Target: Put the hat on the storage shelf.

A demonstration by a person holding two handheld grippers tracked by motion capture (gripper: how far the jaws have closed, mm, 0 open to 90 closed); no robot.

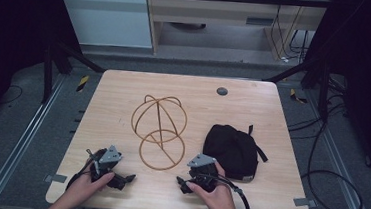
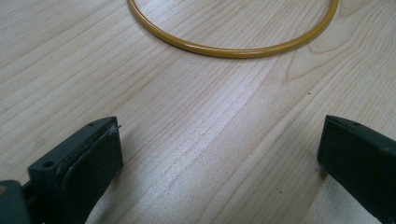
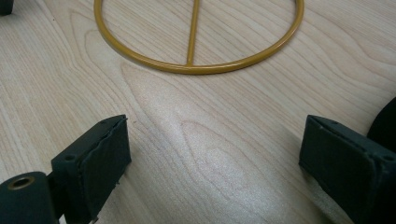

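Note:
A golden wire frame (image 1: 159,130), a domed cage on a round base ring, rests on the middle of the wooden table (image 1: 124,87). To its right lies a black cap (image 1: 232,151) with a strap. My left gripper (image 1: 108,161) rests near the front left, held by a hand. Its jaws stand wide apart over bare wood (image 2: 219,140), and the base ring (image 2: 233,50) lies just ahead. My right gripper (image 1: 199,166) sits front centre, open with nothing between its pads (image 3: 217,140). The ring with its cross bar (image 3: 196,69) is ahead of it, and the cap's edge (image 3: 385,123) is beside its right jaw.
A small dark round disc (image 1: 221,91) is set into the table near the far edge. Cables trail on the floor to the right (image 1: 328,181). Black frame legs stand at the far corners, beyond the table.

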